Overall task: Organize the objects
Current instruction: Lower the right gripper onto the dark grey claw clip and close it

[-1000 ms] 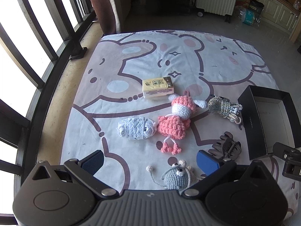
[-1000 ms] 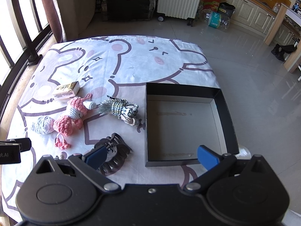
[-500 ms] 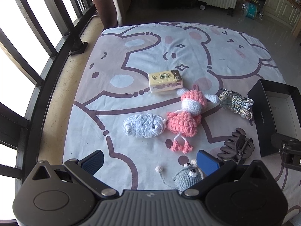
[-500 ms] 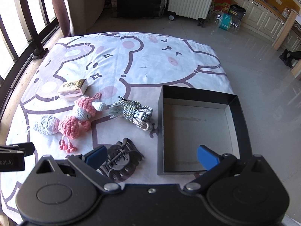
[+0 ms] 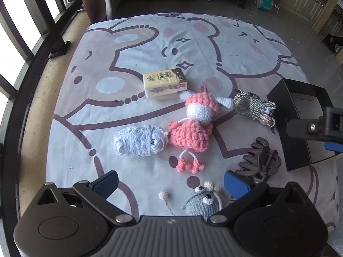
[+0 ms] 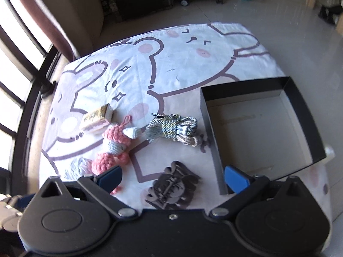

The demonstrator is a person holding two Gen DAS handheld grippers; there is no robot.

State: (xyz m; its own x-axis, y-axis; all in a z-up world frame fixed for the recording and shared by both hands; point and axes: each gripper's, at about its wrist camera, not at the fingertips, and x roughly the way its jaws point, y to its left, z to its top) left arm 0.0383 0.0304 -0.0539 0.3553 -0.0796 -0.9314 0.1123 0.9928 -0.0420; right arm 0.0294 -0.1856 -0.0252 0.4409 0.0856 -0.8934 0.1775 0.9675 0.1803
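Now we hold both grippers wide apart and empty above the cartoon sheet (image 5: 150,42); our left gripper (image 5: 171,183) hangs over the grey crochet mouse (image 5: 202,203); our right gripper (image 6: 172,176) over the dark hair claw (image 6: 171,189), beside the empty black box (image 6: 257,128).

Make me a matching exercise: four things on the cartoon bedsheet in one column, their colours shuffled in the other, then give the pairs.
Things:
1. crocheted doll
2. claw hair clip
3. tissue packet
4. open cardboard box

Colours:
A. yellow
B. black
C. pink and white
D. dark brown

Pairs: 1-C, 2-D, 3-A, 4-B
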